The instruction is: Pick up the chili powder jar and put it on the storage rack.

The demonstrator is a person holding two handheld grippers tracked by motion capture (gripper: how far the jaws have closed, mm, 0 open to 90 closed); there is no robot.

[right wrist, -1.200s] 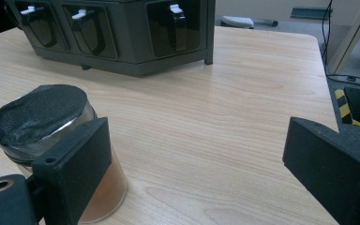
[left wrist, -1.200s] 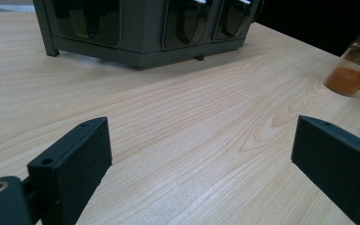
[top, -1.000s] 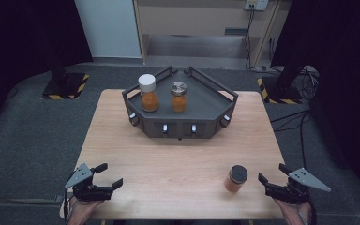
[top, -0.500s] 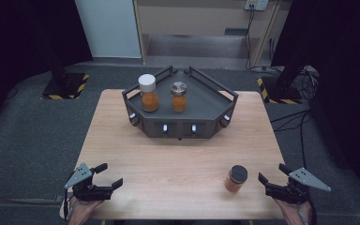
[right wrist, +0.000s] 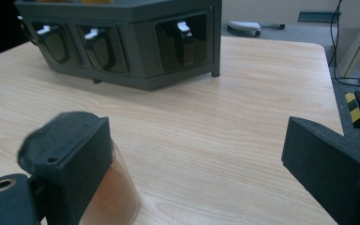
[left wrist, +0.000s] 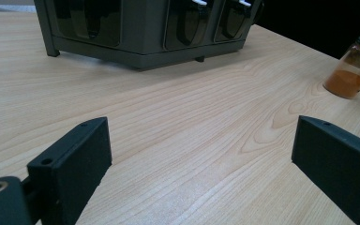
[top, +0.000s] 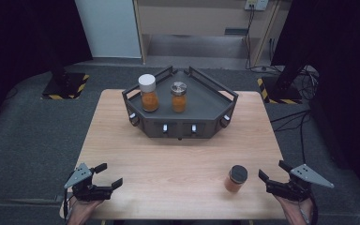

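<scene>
High view, three spice jars: two (top: 148,93) (top: 179,96) on rack (top: 215,110), one (top: 236,178) on table (top: 178,159).

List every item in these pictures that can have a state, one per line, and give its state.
Left gripper: open, empty, low over the table.
Right gripper: open, empty, beside the black-lidded jar.
Black-lidded jar: upright on the table, lid on.
White-lidded jar: upright on the tray, lid on.
Silver-lidded jar: upright on the tray, lid on.

Matt pale wood-grain table (top: 178,159); clear glossy glass jar (top: 236,178); matt dark grey rack (top: 180,123); matt black tools.
</scene>
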